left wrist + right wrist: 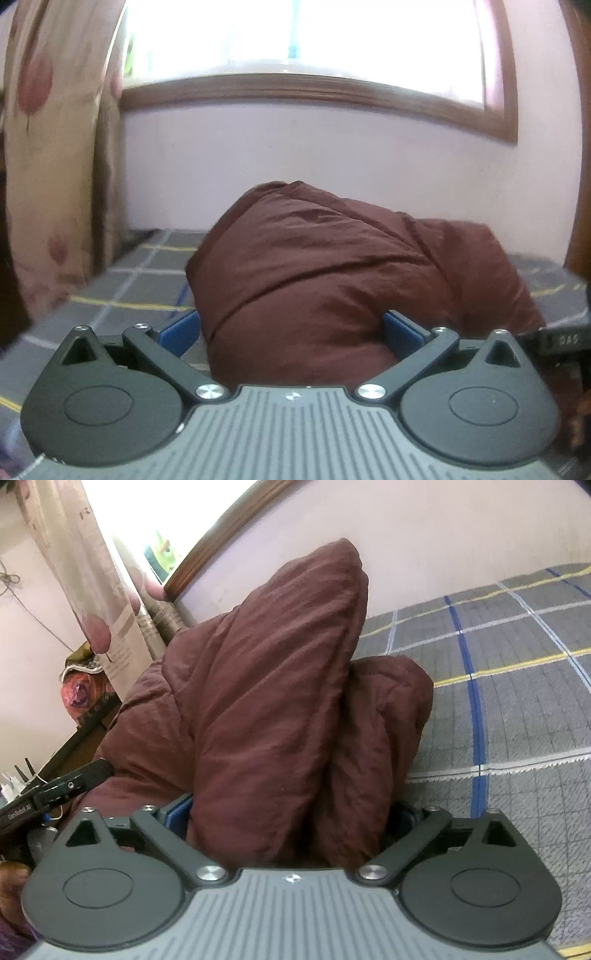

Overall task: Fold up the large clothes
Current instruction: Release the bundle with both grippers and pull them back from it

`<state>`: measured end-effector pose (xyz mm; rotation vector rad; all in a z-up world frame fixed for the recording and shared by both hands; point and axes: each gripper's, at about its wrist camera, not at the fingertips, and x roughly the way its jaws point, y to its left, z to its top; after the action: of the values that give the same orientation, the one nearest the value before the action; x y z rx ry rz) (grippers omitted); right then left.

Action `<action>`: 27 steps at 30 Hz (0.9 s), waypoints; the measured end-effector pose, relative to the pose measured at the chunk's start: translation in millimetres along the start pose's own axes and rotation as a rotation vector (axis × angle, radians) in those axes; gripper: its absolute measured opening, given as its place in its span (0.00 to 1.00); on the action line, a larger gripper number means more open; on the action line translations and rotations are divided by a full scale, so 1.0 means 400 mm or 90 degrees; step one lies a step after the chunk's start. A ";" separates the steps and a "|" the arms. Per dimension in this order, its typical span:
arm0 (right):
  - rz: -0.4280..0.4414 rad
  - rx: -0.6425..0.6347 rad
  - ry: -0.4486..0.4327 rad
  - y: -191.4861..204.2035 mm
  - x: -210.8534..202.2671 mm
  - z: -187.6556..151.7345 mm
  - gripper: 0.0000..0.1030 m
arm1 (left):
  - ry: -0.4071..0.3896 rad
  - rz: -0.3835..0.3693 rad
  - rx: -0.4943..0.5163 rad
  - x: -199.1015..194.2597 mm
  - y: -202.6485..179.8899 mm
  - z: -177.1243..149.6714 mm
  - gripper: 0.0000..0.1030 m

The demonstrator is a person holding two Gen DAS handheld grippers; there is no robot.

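I am holding my left gripper [291, 328] tilted slightly downward, jaws spread wide; my right gripper [291, 816] is pointing slightly downward too, its blue pads [177, 814] standing fully apart.

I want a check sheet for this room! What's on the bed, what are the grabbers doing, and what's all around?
Surface: bed with grey checked bedcover.
Job's things: maroon puffy jacket, bunched up, one part standing tall in the right wrist view.
Clutter: colourful bundle beside the bed.
Grippers: left gripper and right gripper both wide open, jacket bulging between the fingers.
Cables: thin wires on the far wall.
Surroundings: pink wall, wood-framed window, flowered curtain.
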<state>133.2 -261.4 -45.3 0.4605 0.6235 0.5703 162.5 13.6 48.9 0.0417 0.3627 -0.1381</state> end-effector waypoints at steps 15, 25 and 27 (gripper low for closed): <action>-0.048 -0.035 -0.013 0.063 -0.026 0.007 1.00 | -0.068 0.122 -0.020 -0.094 -0.067 0.037 1.00; -0.097 -0.073 -0.026 0.129 -0.051 0.014 1.00 | -0.035 0.154 -0.009 -0.133 -0.107 0.071 1.00; -0.106 -0.071 -0.030 0.137 -0.060 0.016 1.00 | -0.040 0.164 0.005 -0.146 -0.118 0.069 1.00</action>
<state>102.1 -236.5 -0.3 0.3135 0.5762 0.4326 111.5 -27.4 94.8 0.0909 0.2907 0.1142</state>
